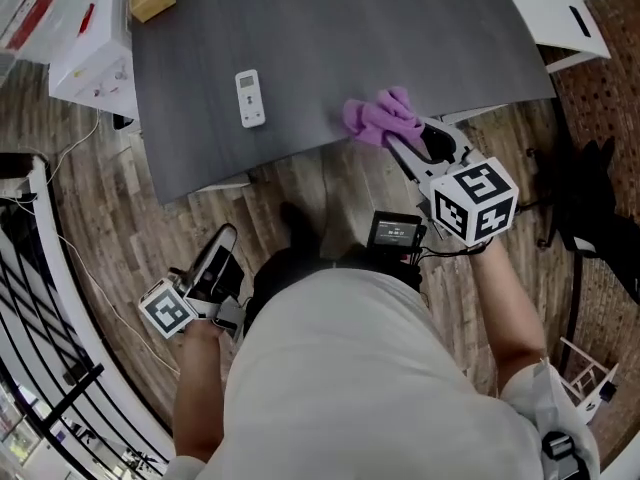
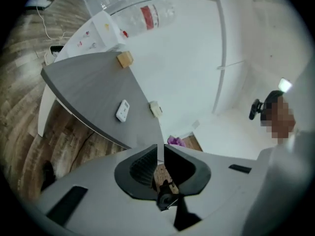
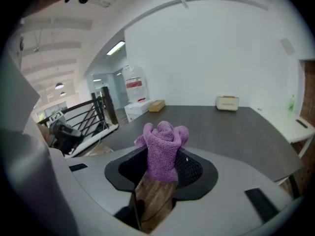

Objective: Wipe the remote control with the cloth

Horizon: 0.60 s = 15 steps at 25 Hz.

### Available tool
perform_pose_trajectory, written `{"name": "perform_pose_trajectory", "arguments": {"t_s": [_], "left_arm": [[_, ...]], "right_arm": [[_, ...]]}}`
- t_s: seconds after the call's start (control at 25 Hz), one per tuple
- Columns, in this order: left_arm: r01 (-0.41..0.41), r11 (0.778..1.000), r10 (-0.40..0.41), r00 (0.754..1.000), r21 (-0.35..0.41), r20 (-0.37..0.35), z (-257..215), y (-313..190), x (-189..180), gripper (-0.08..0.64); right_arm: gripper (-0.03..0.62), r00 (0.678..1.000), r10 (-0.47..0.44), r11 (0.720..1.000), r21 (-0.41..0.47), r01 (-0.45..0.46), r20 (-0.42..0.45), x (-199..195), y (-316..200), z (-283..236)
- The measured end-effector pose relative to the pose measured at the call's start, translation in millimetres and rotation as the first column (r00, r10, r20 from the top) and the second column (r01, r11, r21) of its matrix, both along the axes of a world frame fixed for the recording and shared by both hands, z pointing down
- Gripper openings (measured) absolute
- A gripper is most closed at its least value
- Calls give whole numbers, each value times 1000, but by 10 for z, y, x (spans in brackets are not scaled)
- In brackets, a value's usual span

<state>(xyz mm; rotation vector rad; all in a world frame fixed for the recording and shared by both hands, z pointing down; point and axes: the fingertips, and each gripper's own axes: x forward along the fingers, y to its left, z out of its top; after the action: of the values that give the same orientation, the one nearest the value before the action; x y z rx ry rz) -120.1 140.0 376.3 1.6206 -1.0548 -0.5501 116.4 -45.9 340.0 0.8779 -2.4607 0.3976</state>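
Right claw (image 1: 402, 146) clenched on purple cloth (image 1: 381, 118), at near edge of grey counter (image 1: 350, 38). White remote control (image 1: 250, 98) lies on counter, well apart from cloth. Left claw (image 2: 160, 157) empty, all but closed. Wiping seemingly not begun.

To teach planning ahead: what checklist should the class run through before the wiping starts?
1. Cloth gripped: ok, the right gripper clamps it.
2. Remote lying free on the table: ok.
3. Cloth at remote: not ok, it is over the table's edge, apart from the remote.
4. Left gripper steadying remote: not ok, it is shut, empty and off the table.
5. Dirt on remote: cannot tell.
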Motion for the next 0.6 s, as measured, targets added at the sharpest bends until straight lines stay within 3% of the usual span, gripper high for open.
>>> {"name": "perform_pose_trajectory", "arguments": {"t_s": [0.16,0.24,0.32,0.4,0.48,0.6], "left_arm": [[43,993,-47,998,105,31,-402,228,573,13],[69,985,-74,997,158,32,-568,352,879,9],[118,974,-123,992,194,11,-703,469,1088,9],[160,963,-160,987,216,-18,-868,570,1272,9],[168,961,-169,985,221,-14,-958,735,1406,9],[160,958,-161,987,239,-12,-1050,993,1510,9]], "right_arm": [[158,994,-111,991,73,111,-6,522,342,-249],[158,991,-109,994,36,107,74,775,611,-317],[158,978,-53,997,-41,63,202,942,841,-335],[158,941,66,989,-147,-18,331,1078,1006,-303],[158,875,204,955,-286,-80,439,1199,1171,-256],[158,792,279,909,-414,-36,543,1226,1396,-358]]}}
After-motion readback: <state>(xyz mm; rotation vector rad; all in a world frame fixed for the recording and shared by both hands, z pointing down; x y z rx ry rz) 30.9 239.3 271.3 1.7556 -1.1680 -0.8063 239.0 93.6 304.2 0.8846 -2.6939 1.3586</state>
